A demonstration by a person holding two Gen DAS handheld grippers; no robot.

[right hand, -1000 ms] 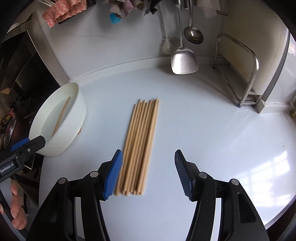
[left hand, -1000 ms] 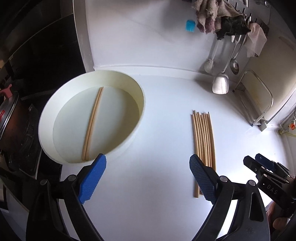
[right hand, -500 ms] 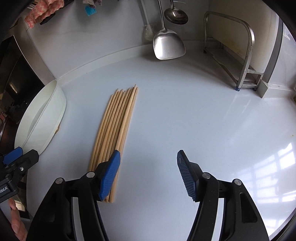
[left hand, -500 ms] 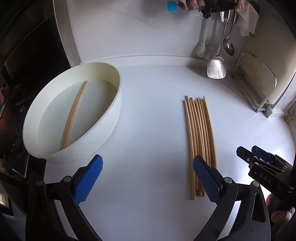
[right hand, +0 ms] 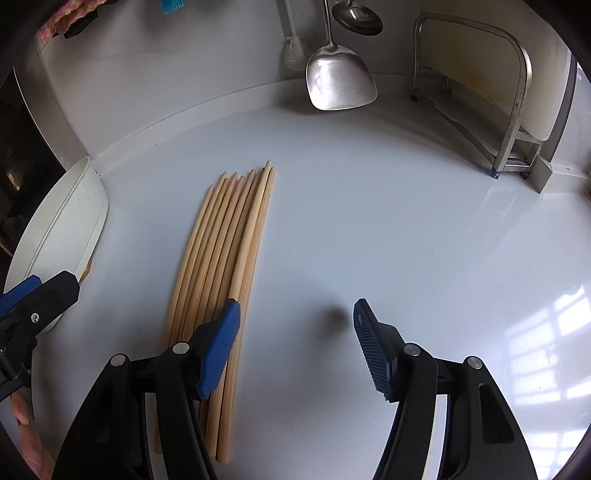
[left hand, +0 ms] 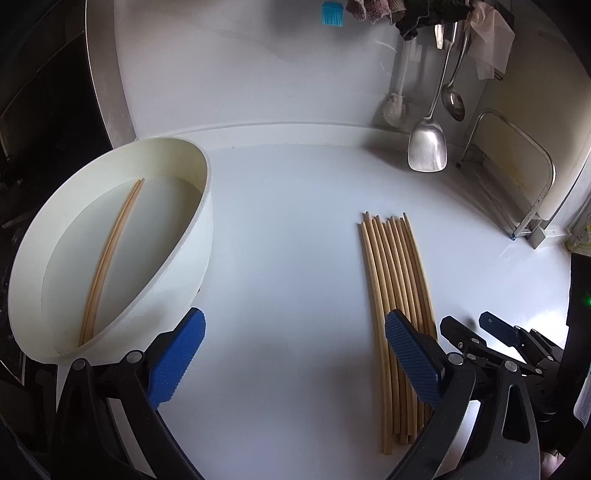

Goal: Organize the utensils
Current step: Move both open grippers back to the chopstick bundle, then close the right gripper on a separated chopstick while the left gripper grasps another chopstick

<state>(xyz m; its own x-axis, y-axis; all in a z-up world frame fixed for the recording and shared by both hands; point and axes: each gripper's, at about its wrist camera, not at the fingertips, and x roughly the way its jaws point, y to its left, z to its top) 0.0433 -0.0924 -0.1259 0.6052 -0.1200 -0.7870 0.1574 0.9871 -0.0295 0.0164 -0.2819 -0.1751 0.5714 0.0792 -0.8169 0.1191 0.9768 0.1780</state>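
Several wooden chopsticks [left hand: 395, 280] lie side by side on the white counter; they also show in the right wrist view [right hand: 225, 251]. A round white basin [left hand: 184, 254] at the left holds two chopsticks [left hand: 110, 251]; its wall shows in the right wrist view [right hand: 62, 236]. My left gripper [left hand: 293, 363] is open and empty, low over the counter between basin and chopsticks, its right finger over their near ends. My right gripper [right hand: 295, 345] is open and empty, its left finger [right hand: 219, 347] over the right edge of the bundle. It also shows in the left wrist view [left hand: 495, 341].
A steel spatula [left hand: 426, 142] and ladle [left hand: 452, 99] hang on the back wall, beside a white brush [left hand: 395, 107]. A metal rack [right hand: 513, 110] stands at the back right. Cloths [left hand: 373, 9] hang above. A dark stove area lies left of the basin.
Both grippers have dropped lower and closer to the near ends of the chopstick bundle. The right gripper shifted right, so the bundle now lies under its left finger. Both stay open.
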